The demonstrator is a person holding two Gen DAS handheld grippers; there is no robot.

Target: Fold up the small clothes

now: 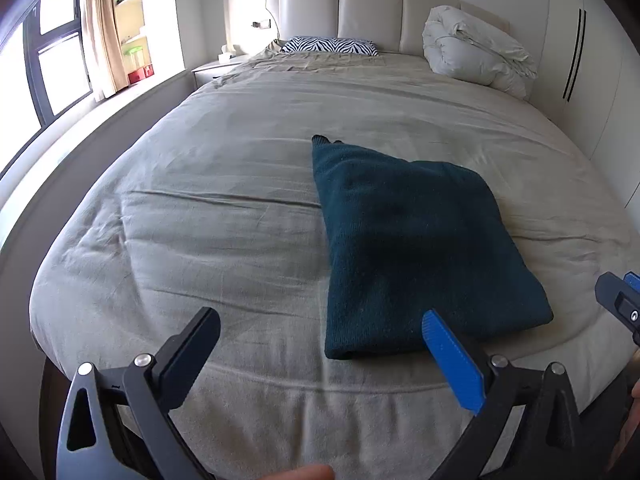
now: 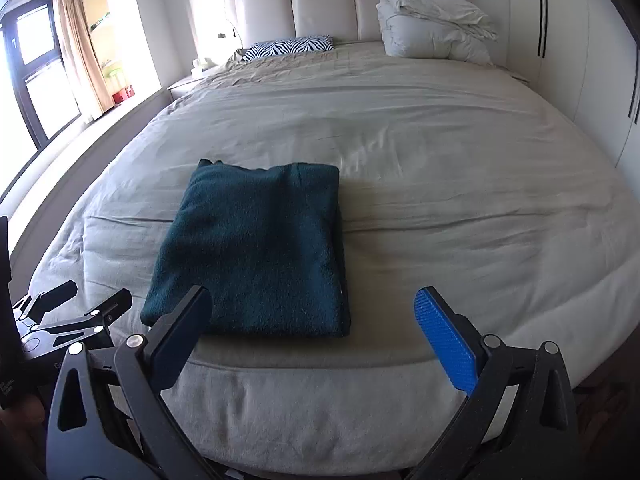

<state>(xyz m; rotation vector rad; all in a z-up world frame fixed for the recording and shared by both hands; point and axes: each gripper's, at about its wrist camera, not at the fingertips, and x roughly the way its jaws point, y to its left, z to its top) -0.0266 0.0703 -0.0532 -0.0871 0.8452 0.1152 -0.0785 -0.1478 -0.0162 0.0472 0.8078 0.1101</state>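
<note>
While I look along my left gripper (image 1: pixel 318 322), its jaws stand wide apart with nothing between them, hovering over the near edge of the bed (image 1: pixel 224 184). The folded dark teal garment (image 1: pixel 416 248) lies flat on the beige cover toward the near right part of the bed, its near edge just past my blue finger pad (image 1: pixel 452 364). At the far edge a zebra-print pillow (image 1: pixel 330 45) sits against the padded headboard (image 1: pixel 340 8), with a bundled white duvet (image 1: pixel 476 48) in the far right corner; a window and curtain (image 1: pixel 102 28) fill the left wall. From my right gripper (image 2: pixel 314 318), also spread wide and empty, the garment (image 2: pixel 256 252) rests near the bed's front edge, left of centre, and my left gripper (image 2: pixel 76 316) shows at the left.
</note>
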